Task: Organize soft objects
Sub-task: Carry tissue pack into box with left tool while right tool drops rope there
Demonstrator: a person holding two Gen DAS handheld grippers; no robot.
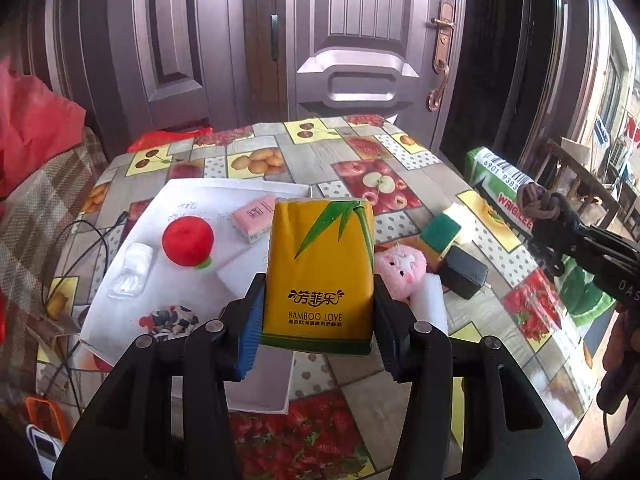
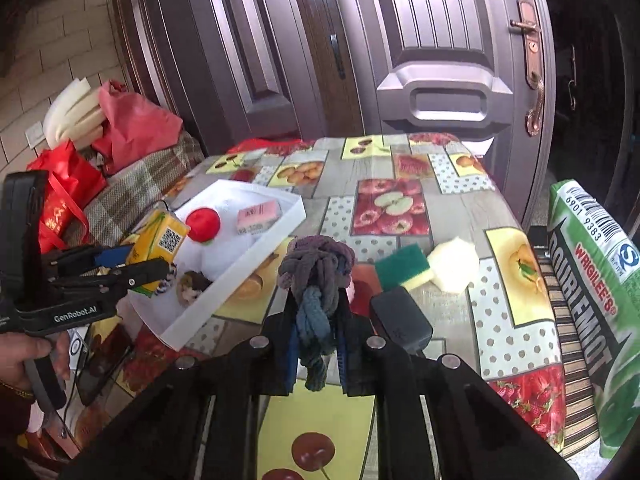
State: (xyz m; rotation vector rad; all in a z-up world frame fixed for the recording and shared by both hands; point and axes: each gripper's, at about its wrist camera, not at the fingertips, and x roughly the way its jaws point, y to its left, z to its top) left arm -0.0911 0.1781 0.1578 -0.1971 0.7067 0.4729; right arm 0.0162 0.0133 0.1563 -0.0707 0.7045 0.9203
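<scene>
My left gripper (image 1: 319, 280) is shut on a yellow "Bamboo Love" tissue pack (image 1: 320, 272), held upright above the near edge of the white tray (image 1: 192, 192). From the right wrist view the same pack (image 2: 160, 240) sits in the left gripper (image 2: 116, 268) beside the tray (image 2: 296, 208). My right gripper (image 2: 317, 304) is shut on a grey-blue knotted rope (image 2: 316, 264), lifted over the table; it also shows at the right as the rope (image 1: 538, 200). A red plush apple (image 1: 187, 242) and a pink pack (image 1: 254, 216) lie in the tray.
A pink plush (image 1: 400, 268), a green-yellow sponge (image 1: 440, 234), a white foam block (image 1: 432, 300) and a black adapter (image 1: 466, 276) lie on the fruit-print tablecloth. A green Wrigley's bag (image 2: 592, 280) stands at the right edge. Red bags (image 2: 136, 128) are piled on the left.
</scene>
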